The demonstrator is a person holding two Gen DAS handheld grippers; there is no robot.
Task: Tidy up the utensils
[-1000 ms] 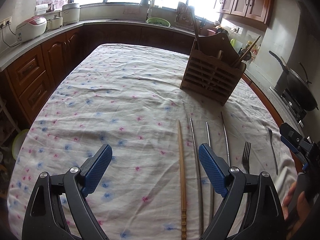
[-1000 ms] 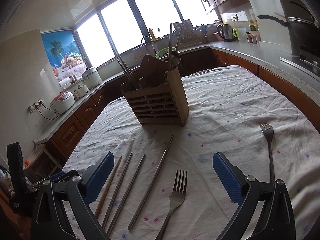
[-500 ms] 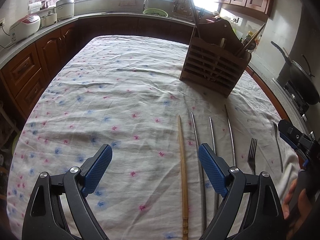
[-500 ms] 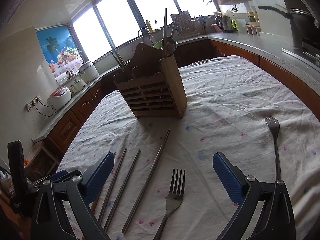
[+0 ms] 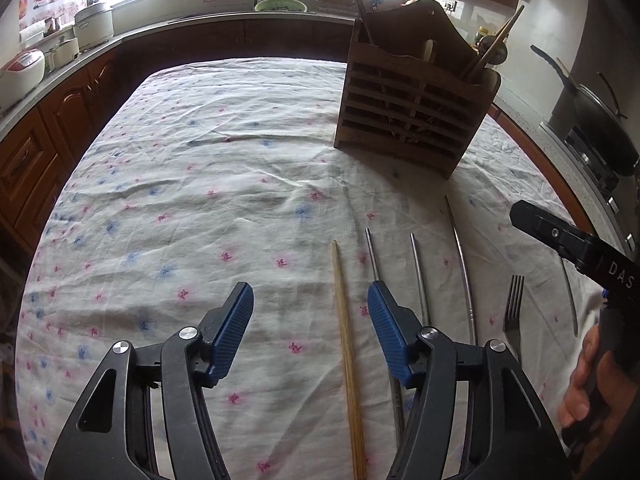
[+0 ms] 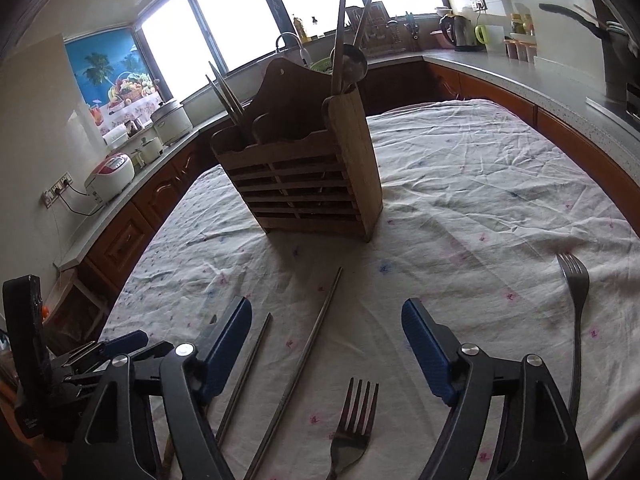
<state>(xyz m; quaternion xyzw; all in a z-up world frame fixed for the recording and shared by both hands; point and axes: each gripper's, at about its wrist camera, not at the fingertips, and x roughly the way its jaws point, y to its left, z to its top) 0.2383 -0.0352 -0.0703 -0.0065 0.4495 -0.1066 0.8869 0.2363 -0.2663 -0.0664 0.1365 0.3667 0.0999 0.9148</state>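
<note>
A wooden chopstick [image 5: 346, 340] lies on the flowered tablecloth [image 5: 192, 184] between the fingers of my left gripper [image 5: 310, 296], whose jaws are closing without touching it. To its right lie three metal chopsticks [image 5: 418, 276], a fork [image 5: 514, 308] and a second fork [image 5: 570, 304]. My right gripper [image 6: 326, 312] hovers over the first fork [image 6: 354, 420] and a metal chopstick [image 6: 316, 336]; its jaws are closing with nothing pressed between them. The second fork [image 6: 576, 308] lies to the right of that gripper. A slatted wooden utensil holder [image 6: 312, 184] stands beyond, with a ladle and chopsticks in it.
Counters ring the table: rice cookers [image 5: 24, 72] at the left, a sink and green bowl [image 5: 280, 4] at the back, a wok [image 5: 604, 128] on the stove at the right. A hand [image 5: 588, 384] holds the right gripper's handle near the table's right edge.
Both grippers have moved forward and slightly down toward the row of utensils. Both pairs of jaws have narrowed. The holder looms larger in both views.
</note>
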